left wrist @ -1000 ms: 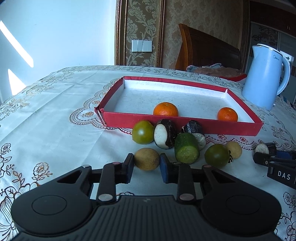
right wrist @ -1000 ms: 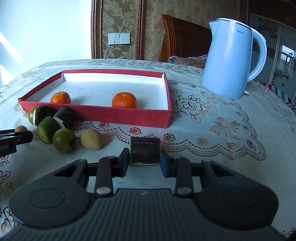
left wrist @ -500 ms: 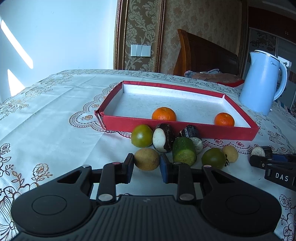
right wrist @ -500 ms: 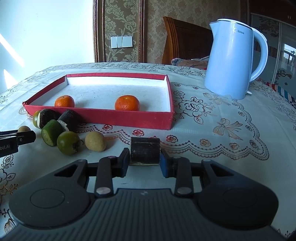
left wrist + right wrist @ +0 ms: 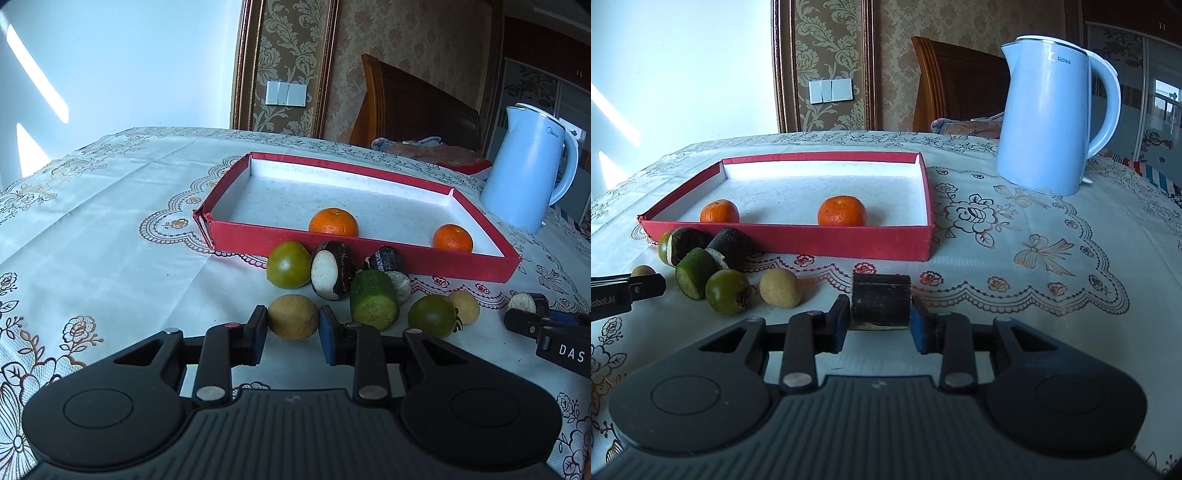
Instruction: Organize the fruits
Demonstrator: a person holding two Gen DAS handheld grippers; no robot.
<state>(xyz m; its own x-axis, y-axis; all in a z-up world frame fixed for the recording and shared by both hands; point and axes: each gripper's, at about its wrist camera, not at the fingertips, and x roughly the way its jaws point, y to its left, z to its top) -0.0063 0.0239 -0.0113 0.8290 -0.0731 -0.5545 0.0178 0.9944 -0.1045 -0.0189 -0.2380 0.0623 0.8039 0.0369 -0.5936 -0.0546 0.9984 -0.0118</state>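
While level, both grippers (image 5: 292,329) (image 5: 880,319) clamp fruit.

Lit by daylight from the left, with bright slanted patches on the wall (image 5: 37,92). Cast soft shadows right of the oranges (image 5: 842,211). Stayed sharp throughout, but bowed strongly at the fisheye edges; tinted cool blue.

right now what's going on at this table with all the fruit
A person is sorting fruit with two handheld grippers. The left gripper is closed on a round tan-yellow fruit, and the right gripper grips a dark brown cylindrical chunk. The shallow red cardboard tray holds only two oranges, one on its left and one on its right. Several green, dark and tan pieces lie on the embroidered white tablecloth in front of it.
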